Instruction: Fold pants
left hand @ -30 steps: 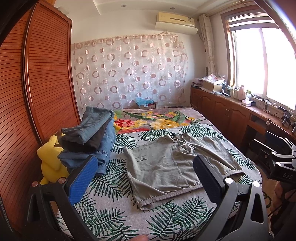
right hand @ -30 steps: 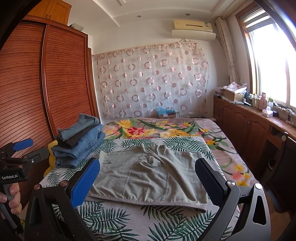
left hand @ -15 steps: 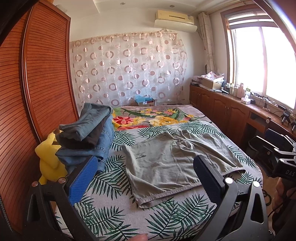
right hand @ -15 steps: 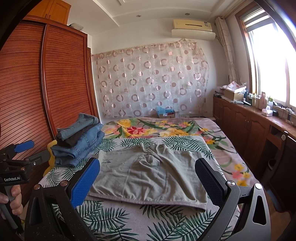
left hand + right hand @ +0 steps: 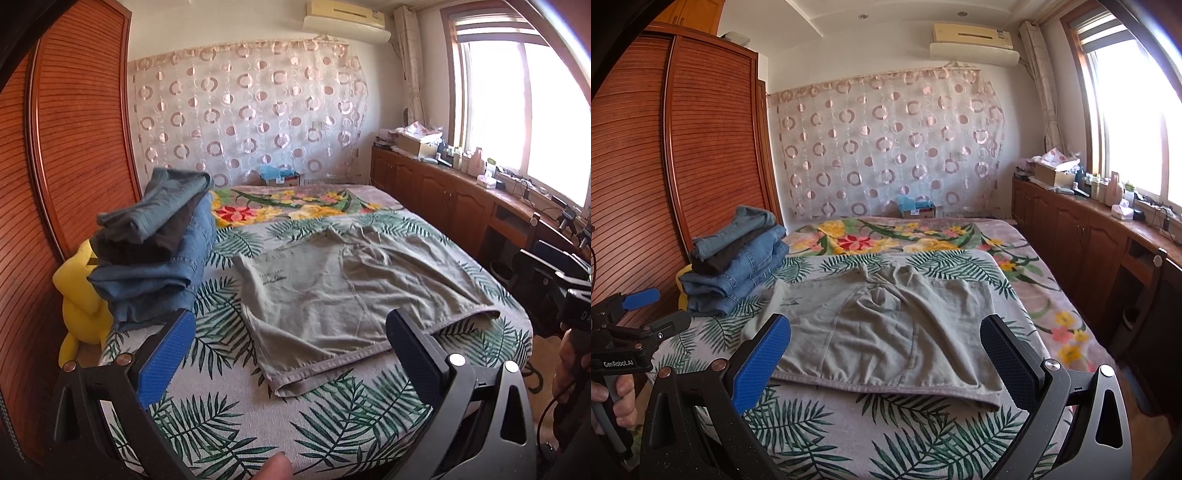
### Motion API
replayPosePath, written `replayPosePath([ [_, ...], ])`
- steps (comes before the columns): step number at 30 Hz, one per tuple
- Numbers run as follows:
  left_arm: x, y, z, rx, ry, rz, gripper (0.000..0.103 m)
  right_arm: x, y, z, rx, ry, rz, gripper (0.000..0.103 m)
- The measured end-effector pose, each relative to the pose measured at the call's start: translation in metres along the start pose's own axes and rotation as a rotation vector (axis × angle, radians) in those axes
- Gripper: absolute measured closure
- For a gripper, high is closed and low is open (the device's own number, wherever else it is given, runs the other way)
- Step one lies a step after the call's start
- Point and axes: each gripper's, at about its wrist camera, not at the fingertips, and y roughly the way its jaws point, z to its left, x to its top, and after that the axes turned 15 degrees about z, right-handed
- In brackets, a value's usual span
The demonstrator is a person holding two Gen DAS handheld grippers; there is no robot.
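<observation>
Grey-green pants (image 5: 343, 291) lie folded flat on the bed's palm-leaf sheet (image 5: 221, 410), hem edge nearest me; they also show in the right wrist view (image 5: 886, 332). My left gripper (image 5: 288, 354) is open and empty, held above the bed's near left corner, short of the pants. My right gripper (image 5: 886, 362) is open and empty, held before the pants' near edge. The left gripper also shows at the left edge of the right wrist view (image 5: 639, 317).
A stack of folded jeans (image 5: 159, 251) sits at the bed's left, over a yellow plush toy (image 5: 79, 299). A wooden wardrobe (image 5: 665, 166) stands on the left. Wooden cabinets (image 5: 1089, 236) with clutter run under the window on the right. A floral blanket (image 5: 886, 236) covers the far bed.
Both grippers have stayed open; the left view has shifted slightly left and back from the bed. The pants have not moved.
</observation>
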Motion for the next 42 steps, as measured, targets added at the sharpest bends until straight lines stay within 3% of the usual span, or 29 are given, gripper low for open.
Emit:
replayPosePath([
  [7, -0.014, 0.032, 0.009, -0.013, 0.002, 0.079, 0.0, -0.002, 0.006, -0.004, -0.014, -0.001, 0.044, 0.0],
  [17, -0.034, 0.073, 0.023, -0.004, 0.001, 0.203, 0.003, -0.01, 0.009, -0.022, -0.036, 0.007, 0.14, 0.011],
  [20, -0.038, 0.082, 0.027, -0.011, -0.007, 0.231, 0.014, -0.01, 0.01, -0.03, -0.06, 0.01, 0.168, 0.012],
  [25, -0.042, 0.091, 0.031, -0.018, -0.008, 0.257, 0.018, -0.012, 0.008, -0.046, -0.093, 0.034, 0.236, 0.015],
  [33, -0.044, 0.1, 0.036, -0.012, -0.007, 0.289, 0.039, -0.013, -0.009, -0.053, -0.12, 0.053, 0.299, 0.023],
  [40, -0.043, 0.103, 0.036, -0.032, 0.002, 0.286, 0.049, -0.018, -0.015, -0.052, -0.112, 0.055, 0.324, 0.047],
  [42, -0.043, 0.102, 0.034, -0.035, 0.009, 0.281, 0.053, -0.018, -0.021, -0.05, -0.122, 0.055, 0.312, 0.049],
])
